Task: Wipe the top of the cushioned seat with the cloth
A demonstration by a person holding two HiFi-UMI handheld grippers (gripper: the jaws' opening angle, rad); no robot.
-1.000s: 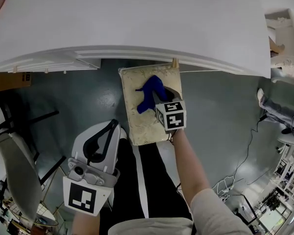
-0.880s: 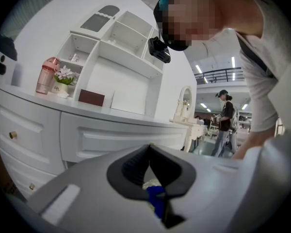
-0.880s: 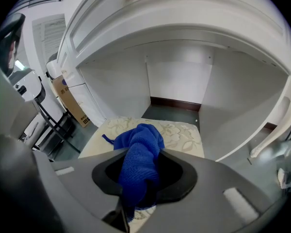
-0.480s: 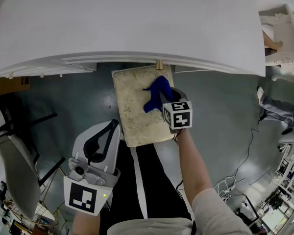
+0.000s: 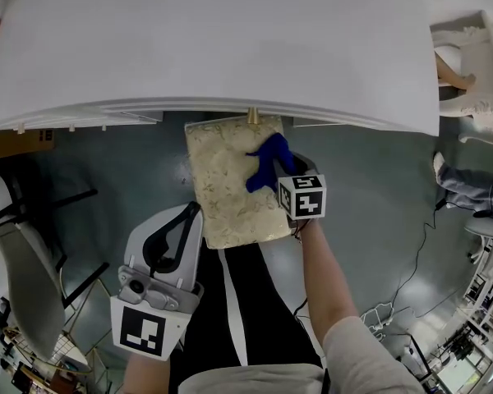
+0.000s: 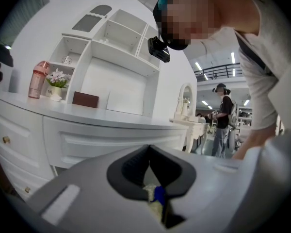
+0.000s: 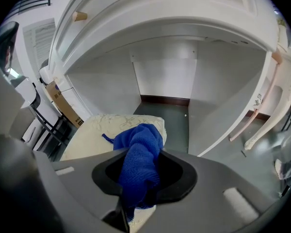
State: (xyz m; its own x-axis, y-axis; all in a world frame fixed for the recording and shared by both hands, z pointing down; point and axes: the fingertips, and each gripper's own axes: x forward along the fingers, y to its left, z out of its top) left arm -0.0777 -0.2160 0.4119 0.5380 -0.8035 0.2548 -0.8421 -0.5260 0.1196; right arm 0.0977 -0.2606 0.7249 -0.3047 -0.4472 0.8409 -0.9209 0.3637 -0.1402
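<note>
1. The right tool (image 5: 286, 169) is closed on a blue cloth (image 5: 267, 158). The bunched fabric fills the gap between its jaws and spills out ahead of them.
2. The cloth rests on the top of the cushioned seat (image 5: 222, 187), on its far right part, near the right edge.
3. The seat is cream with a pale leafy pattern. It stands on the grey-green floor (image 5: 370, 187), and its far edge is tucked just under the rim of the white surface (image 5: 230, 39), beside a small gold knob (image 5: 251, 115).
4. The left tool (image 5: 187, 213) is held low and to the left of the seat, apart from it. Its jaws are drawn together with nothing between them.
5. The left gripper view looks up at white shelves, where a pink bottle (image 6: 37, 79), a small flower pot (image 6: 56, 81) and a brown box (image 6: 85, 99) stand on the surface.
6. The person's black trousers (image 5: 230, 302) show just below the seat's near edge.
</note>
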